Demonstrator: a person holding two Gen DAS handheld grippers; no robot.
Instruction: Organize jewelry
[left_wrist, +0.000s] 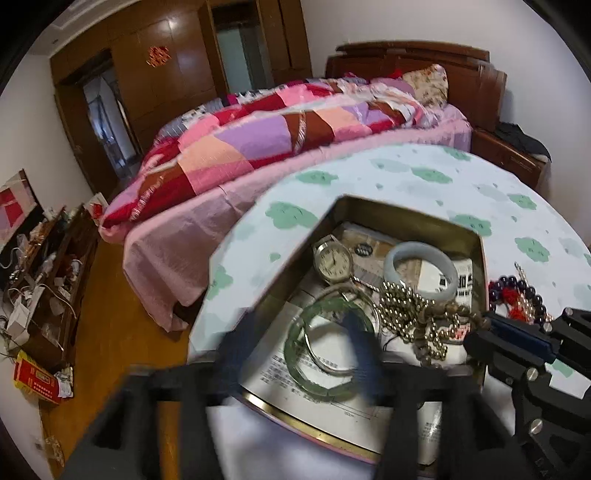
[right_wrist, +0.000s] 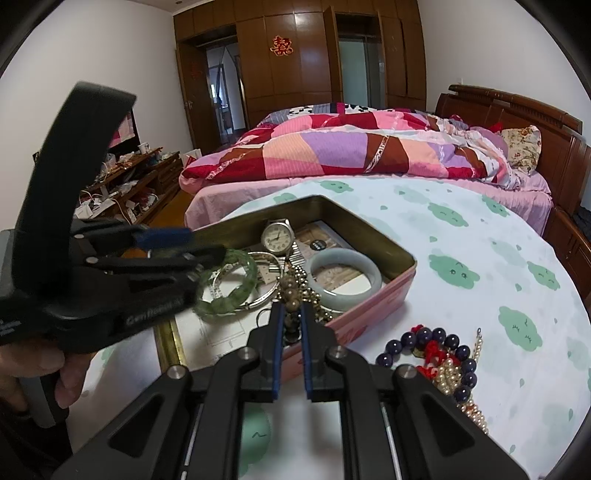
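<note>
An open tin (left_wrist: 406, 218) (right_wrist: 369, 229) on the cloud-print tablecloth holds a watch (left_wrist: 332, 258) (right_wrist: 277, 236), a pale jade bangle (left_wrist: 417, 247) (right_wrist: 343, 254), a green bangle (left_wrist: 321, 391) (right_wrist: 236, 299), gold beads (left_wrist: 402, 299) and a brown bead string (left_wrist: 450, 314) (right_wrist: 290, 291). My left gripper (left_wrist: 295, 325) (right_wrist: 205, 243) hovers open over the green bangle, its fingers blurred and clear of it. My right gripper (right_wrist: 291, 310) (left_wrist: 484, 325) is shut on the brown bead string at the tin's near edge. A dark purple bead bracelet (right_wrist: 439, 354) (left_wrist: 517, 291) with red thread and pearls lies outside the tin.
A thin silver bangle (right_wrist: 258, 295) lies beside the green one, on printed paper lining the tin. The round table (right_wrist: 480, 258) stands against a bed (right_wrist: 369, 147) with a patchwork quilt. A cluttered low shelf (right_wrist: 129, 184) stands at the left wall. A hand (right_wrist: 66, 380) grips the left tool.
</note>
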